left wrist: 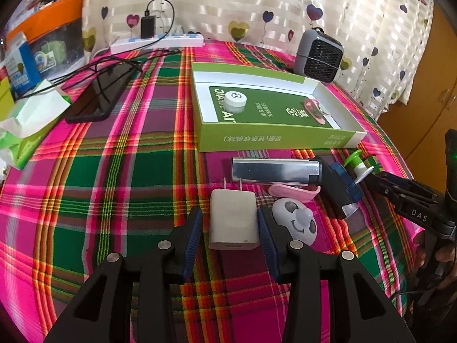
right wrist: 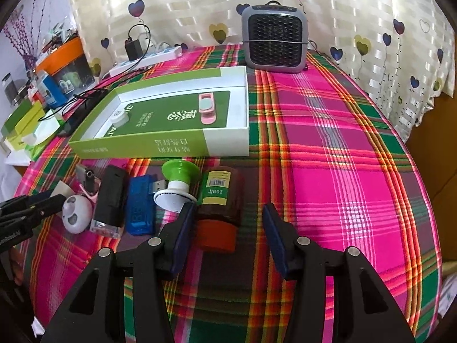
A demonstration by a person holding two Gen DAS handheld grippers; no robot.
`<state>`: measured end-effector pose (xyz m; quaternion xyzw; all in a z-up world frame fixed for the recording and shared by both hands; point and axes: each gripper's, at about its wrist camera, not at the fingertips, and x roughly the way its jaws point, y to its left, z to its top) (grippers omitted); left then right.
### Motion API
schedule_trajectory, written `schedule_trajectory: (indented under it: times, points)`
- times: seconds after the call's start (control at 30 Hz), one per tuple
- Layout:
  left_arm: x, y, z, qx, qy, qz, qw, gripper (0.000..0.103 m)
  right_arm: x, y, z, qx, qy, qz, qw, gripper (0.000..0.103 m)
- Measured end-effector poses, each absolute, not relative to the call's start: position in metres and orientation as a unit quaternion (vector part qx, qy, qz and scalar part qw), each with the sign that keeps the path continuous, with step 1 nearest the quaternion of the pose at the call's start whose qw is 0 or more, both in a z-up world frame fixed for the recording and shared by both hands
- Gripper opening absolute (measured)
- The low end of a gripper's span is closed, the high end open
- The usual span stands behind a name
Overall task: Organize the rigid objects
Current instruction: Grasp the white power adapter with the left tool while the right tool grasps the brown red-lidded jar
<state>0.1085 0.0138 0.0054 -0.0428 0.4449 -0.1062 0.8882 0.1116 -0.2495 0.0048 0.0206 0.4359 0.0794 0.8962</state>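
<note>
A green and white box (left wrist: 274, 137) (right wrist: 160, 145) lies open on the plaid cloth, holding a white jar (left wrist: 234, 101) (right wrist: 120, 117) and a pink clip (right wrist: 206, 108). My left gripper (left wrist: 230, 224) is open around a white charger plug (left wrist: 232, 219); the right pad touches it, the left stands just off. Beside it lie a white smiley toy (left wrist: 295, 223) (right wrist: 75, 213), a silver lighter (left wrist: 275, 170), a black block (right wrist: 110, 200), a blue USB stick (right wrist: 141, 204) and a green-and-white stopper (right wrist: 178, 183). My right gripper (right wrist: 225, 217) is open around a brown pill bottle (right wrist: 221, 200) lying on its side.
A grey mini heater (right wrist: 274, 38) (left wrist: 318, 55) stands at the back. A power strip with a black adapter (left wrist: 157, 40), a black phone (left wrist: 97, 94) and cables lie at the back left. Tissue and boxes (left wrist: 22, 114) crowd the left edge.
</note>
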Motion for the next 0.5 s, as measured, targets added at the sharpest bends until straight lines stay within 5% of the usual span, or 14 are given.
schedule_trajectory:
  times: [0.5]
  points:
    - [0.1116, 0.0149, 0.0046, -0.048, 0.442, -0.105, 0.889, 0.039, 0.1142, -0.2456, 0.0031, -0.001, 0.438, 0.067, 0.896, 0.05]
